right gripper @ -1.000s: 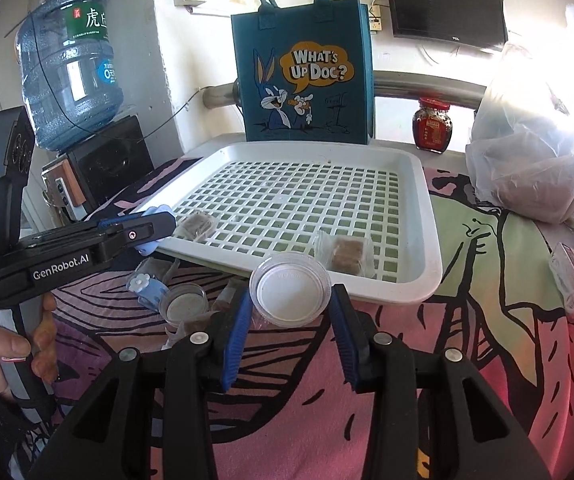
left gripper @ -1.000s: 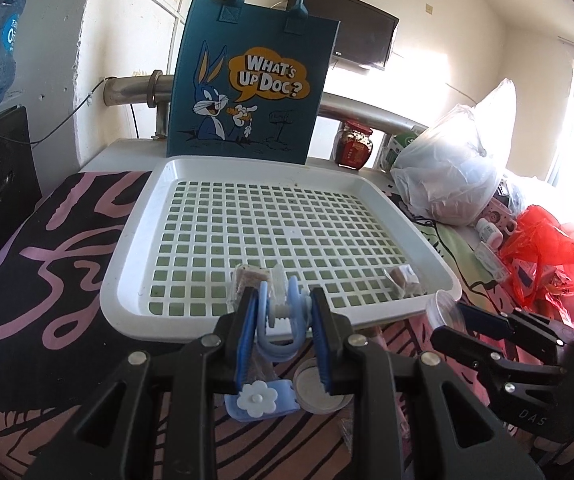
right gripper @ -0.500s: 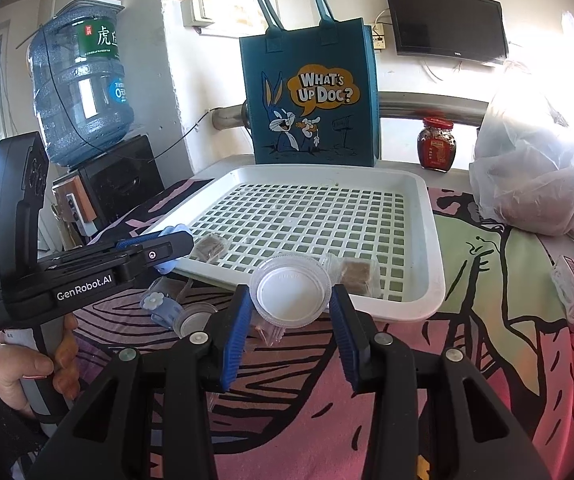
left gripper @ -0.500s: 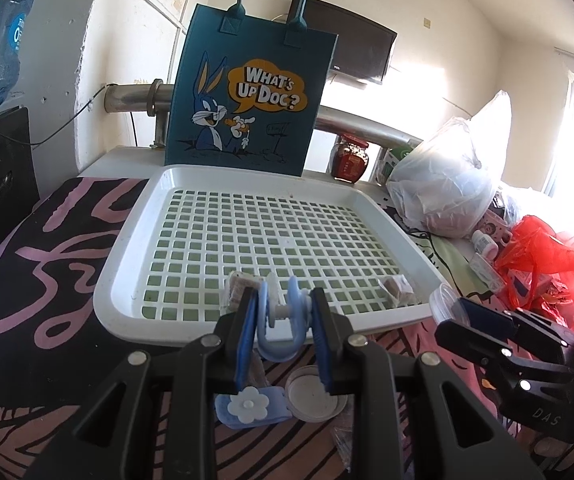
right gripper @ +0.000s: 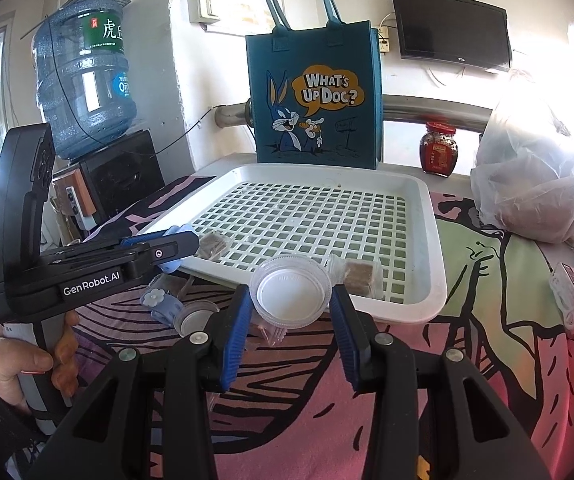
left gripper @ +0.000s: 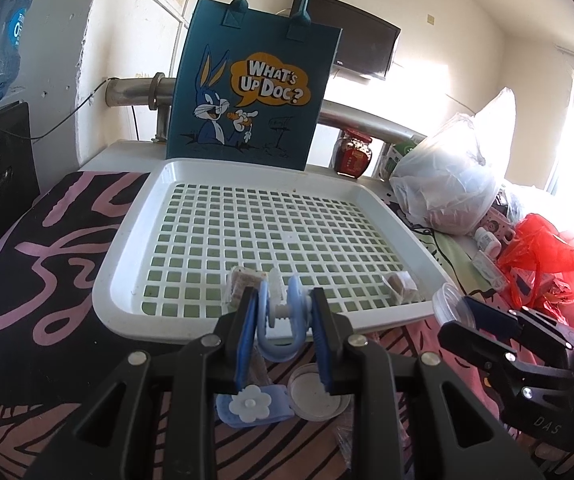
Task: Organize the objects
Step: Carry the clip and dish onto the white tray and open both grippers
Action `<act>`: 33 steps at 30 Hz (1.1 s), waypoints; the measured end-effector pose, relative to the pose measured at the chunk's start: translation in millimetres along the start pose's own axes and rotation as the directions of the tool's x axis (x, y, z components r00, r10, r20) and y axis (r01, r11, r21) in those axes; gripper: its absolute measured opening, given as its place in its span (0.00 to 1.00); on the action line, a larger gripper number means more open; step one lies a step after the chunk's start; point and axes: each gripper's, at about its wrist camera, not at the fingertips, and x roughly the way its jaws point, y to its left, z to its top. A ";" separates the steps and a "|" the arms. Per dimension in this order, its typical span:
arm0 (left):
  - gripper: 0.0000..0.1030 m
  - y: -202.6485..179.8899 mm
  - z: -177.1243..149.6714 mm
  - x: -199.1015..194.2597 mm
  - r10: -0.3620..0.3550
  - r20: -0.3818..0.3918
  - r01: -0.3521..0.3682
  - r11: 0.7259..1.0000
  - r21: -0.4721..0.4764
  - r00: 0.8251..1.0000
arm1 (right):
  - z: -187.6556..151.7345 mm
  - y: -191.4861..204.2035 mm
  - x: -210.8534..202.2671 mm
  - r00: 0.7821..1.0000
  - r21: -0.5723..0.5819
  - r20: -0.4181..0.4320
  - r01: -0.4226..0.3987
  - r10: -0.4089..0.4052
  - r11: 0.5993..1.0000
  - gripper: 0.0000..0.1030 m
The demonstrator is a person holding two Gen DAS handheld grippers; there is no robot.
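My left gripper point(left gripper: 283, 316) is shut on a blue clip point(left gripper: 279, 320) with a white peg, held above the near rim of the white grid tray point(left gripper: 127, 308). My right gripper point(right gripper: 291, 300) is shut on a clear round lidded cup point(right gripper: 292, 295), just in front of the tray's point(right gripper: 437, 264) near edge. Two wrapped brown snacks lie in the tray, one point(left gripper: 243, 280) near the left gripper and one point(left gripper: 399, 283) at the near right. On the cloth below sit a blue flower clip point(left gripper: 251, 402) and a round lid point(left gripper: 315, 394).
A blue Bugs Bunny tote bag point(left gripper: 255, 96) stands behind the tray. A red jar point(left gripper: 353, 154), a white plastic bag point(left gripper: 447, 184) and a red bag point(left gripper: 547, 256) crowd the right side. A water jug point(right gripper: 83, 80) stands on a black box at left. A person's hand point(right gripper: 15, 364) holds the left handle.
Both grippers have risen a little and drawn back slightly, each keeping its hold. The loose items on the cloth have not moved.
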 end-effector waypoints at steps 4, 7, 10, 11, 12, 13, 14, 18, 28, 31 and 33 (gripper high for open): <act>0.25 -1.8 -0.2 0.6 0.006 -0.004 -0.006 1.000 0.010 1.000 | 0.0 0.5 0.5 1.000 -0.005 0.000 0.004 -0.004 1.000 0.39; 0.25 -2.3 -0.3 1.3 0.011 -0.007 -0.011 1.000 0.012 1.000 | 0.3 -2.0 0.8 1.000 0.004 -0.001 0.003 -0.003 1.000 0.39; 0.25 -2.5 0.0 2.3 0.017 -0.012 -0.017 1.000 0.012 1.000 | 0.3 -3.9 1.1 1.000 0.011 -0.002 0.003 -0.003 1.000 0.39; 0.25 -2.4 0.1 2.5 0.020 -0.014 -0.020 1.000 0.011 1.000 | 0.2 -4.1 1.0 1.000 0.012 -0.001 0.003 -0.003 1.000 0.39; 0.25 -2.5 0.2 2.8 0.021 -0.015 -0.021 1.000 0.012 1.000 | 0.2 -4.2 0.9 1.000 0.013 0.000 0.003 -0.003 1.000 0.39; 0.25 -2.5 0.2 3.0 0.021 -0.016 -0.021 1.000 0.012 1.000 | 0.4 -3.8 0.9 1.000 0.013 0.000 0.003 -0.003 1.000 0.39; 0.25 -2.8 0.2 3.1 0.021 -0.017 -0.021 1.000 0.013 1.000 | 0.4 -3.8 0.8 1.000 0.013 0.000 0.003 -0.003 1.000 0.39; 0.25 -3.6 -0.2 3.4 0.022 -0.022 -0.022 1.000 0.015 1.000 | 0.7 -4.9 0.8 1.000 0.020 0.004 -0.001 0.001 1.000 0.39; 0.25 -1.4 0.1 4.3 0.032 -0.027 -0.031 0.999 0.009 0.999 | 1.0 -7.9 -1.4 1.000 0.039 0.014 -0.010 0.009 0.999 0.39; 0.25 -2.1 0.0 3.8 0.036 -0.024 -0.035 0.999 0.016 0.999 | 1.0 -5.9 -1.9 1.000 0.030 0.016 -0.009 0.008 1.000 0.39; 0.25 -2.9 -0.1 3.6 0.038 -0.021 -0.037 0.999 0.020 0.999 | 1.1 -4.9 -1.8 1.000 0.025 0.016 -0.007 0.007 1.000 0.39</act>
